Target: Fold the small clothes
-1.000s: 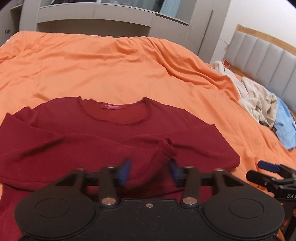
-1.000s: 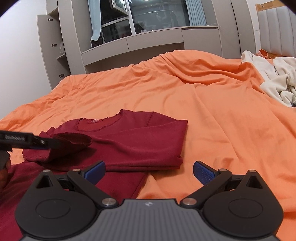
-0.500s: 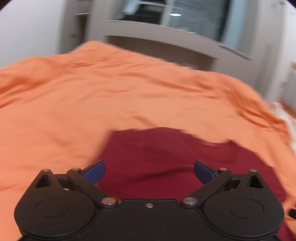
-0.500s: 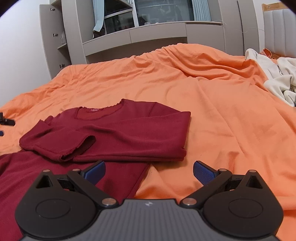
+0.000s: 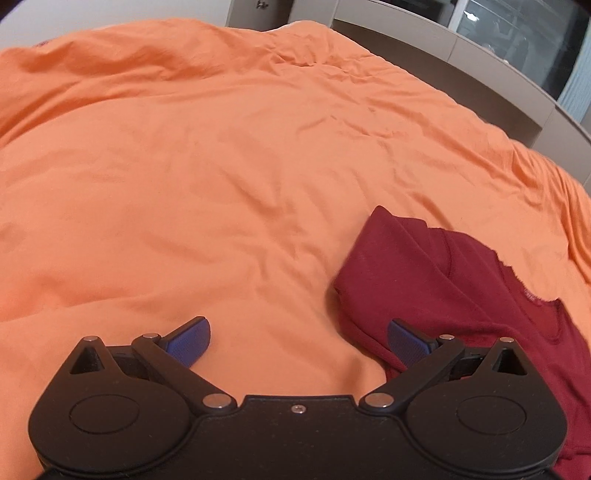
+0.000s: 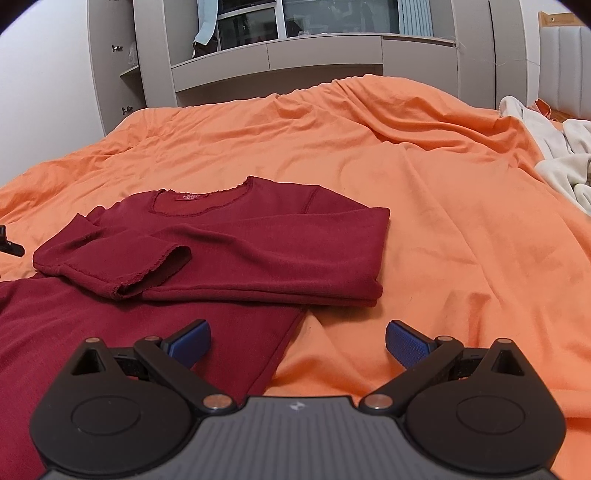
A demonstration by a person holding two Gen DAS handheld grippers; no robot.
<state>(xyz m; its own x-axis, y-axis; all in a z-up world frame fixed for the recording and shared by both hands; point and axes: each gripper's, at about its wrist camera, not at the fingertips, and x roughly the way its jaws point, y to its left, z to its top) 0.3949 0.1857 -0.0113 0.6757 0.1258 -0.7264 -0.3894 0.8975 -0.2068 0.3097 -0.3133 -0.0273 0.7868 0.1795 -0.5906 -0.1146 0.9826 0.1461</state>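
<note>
Dark red knit long-sleeved top (image 6: 258, 236) at 11 o'clock on orange bedsheet (image 6: 443, 221), sleeves folded in. Soft, light, limp (likely sags); best pinched at hem corners. Left gripper (image 5: 297, 343) just opened wide, empty; right gripper (image 6: 297, 343) wide, empty.

An orange bedspread (image 6: 424, 206) covers the bed, creased in long folds that run from the middle toward two o'clock in the right wrist view. At three o'clock a heap of cream and white clothes (image 6: 557, 166) lies on it. Behind that heap, at the one o'clock corner, stands a padded grey headboard (image 6: 565, 70) with a wooden top edge. Along twelve o'clock a grey wall unit (image 6: 314, 55) spans the far side of the bed, with open shelves at eleven o'clock and a dark window (image 6: 340, 16) above its ledge.
</note>
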